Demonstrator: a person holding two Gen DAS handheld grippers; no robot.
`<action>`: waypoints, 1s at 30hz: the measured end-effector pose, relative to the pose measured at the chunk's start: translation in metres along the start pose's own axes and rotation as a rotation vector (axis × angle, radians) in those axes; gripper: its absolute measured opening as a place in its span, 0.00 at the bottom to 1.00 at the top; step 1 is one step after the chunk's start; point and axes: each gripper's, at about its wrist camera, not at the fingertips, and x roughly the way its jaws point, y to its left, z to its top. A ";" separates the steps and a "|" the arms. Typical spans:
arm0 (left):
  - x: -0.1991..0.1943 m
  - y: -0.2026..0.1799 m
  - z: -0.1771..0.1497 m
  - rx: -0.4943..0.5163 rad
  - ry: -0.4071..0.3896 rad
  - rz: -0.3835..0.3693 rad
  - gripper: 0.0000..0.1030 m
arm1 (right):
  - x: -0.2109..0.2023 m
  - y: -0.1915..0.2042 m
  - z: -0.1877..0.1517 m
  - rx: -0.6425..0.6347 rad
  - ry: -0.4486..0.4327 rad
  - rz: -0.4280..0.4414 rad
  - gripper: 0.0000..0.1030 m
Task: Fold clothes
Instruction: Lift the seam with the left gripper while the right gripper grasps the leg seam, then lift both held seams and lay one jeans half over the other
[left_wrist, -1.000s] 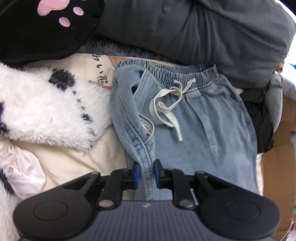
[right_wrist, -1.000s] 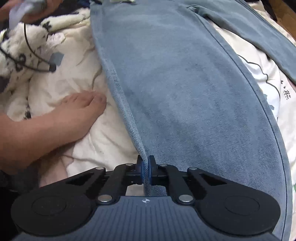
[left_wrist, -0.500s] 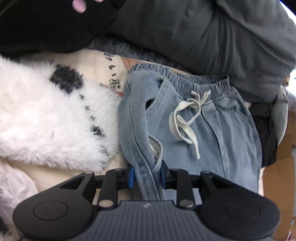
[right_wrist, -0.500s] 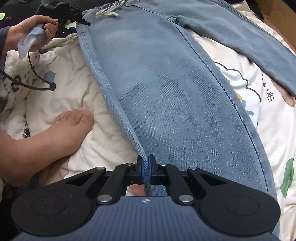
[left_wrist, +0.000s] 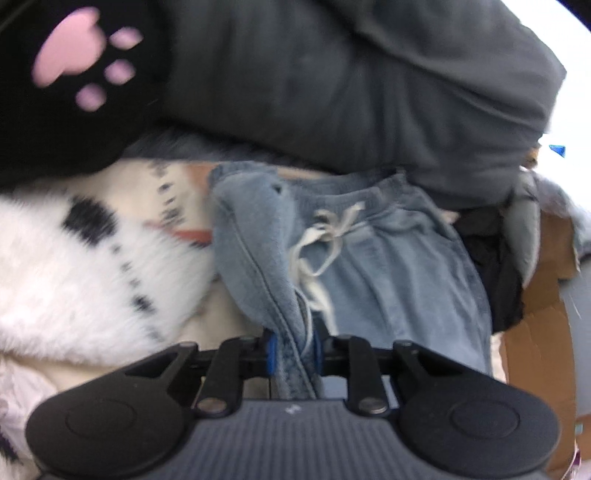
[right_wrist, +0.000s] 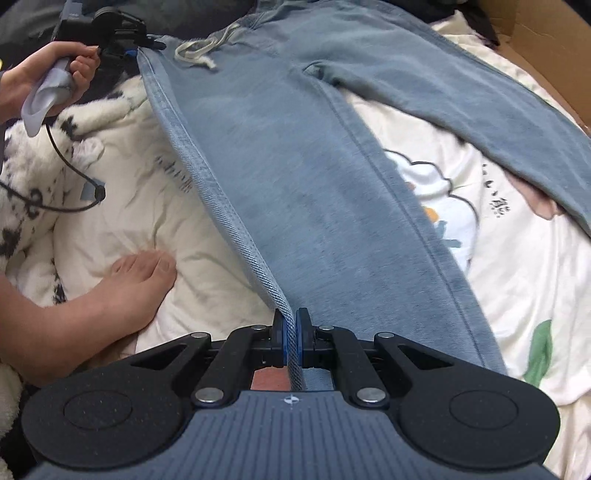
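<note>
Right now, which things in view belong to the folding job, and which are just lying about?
In the job:
- blue jeans
- left gripper, jaws closing on the jeans' side seam near the waist
- right gripper, shut on the same seam lower down

Lying about:
- black paw cushion
- spotted white plush
- grey garment
- cardboard box

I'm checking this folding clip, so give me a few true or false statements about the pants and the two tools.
1. The right tool pinches the side seam of the pants. True.
2. The drawstring is black. False: it is off-white.
3. The pants are already folded in half. False: both legs lie spread apart.
4. The left tool has denim between its pads, near the waistband. True; its jaws are closing.
5. A bare foot rests on the pants. False: it rests on the bedding, beside them.
</note>
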 end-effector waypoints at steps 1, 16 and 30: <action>0.000 -0.007 0.001 0.010 -0.005 -0.008 0.19 | -0.002 -0.003 0.001 0.008 -0.007 -0.004 0.02; 0.023 -0.078 0.009 0.087 -0.021 -0.096 0.19 | -0.032 -0.055 0.038 0.045 -0.117 -0.115 0.02; 0.050 -0.148 0.032 0.149 -0.037 -0.178 0.19 | -0.054 -0.119 0.107 0.041 -0.225 -0.254 0.02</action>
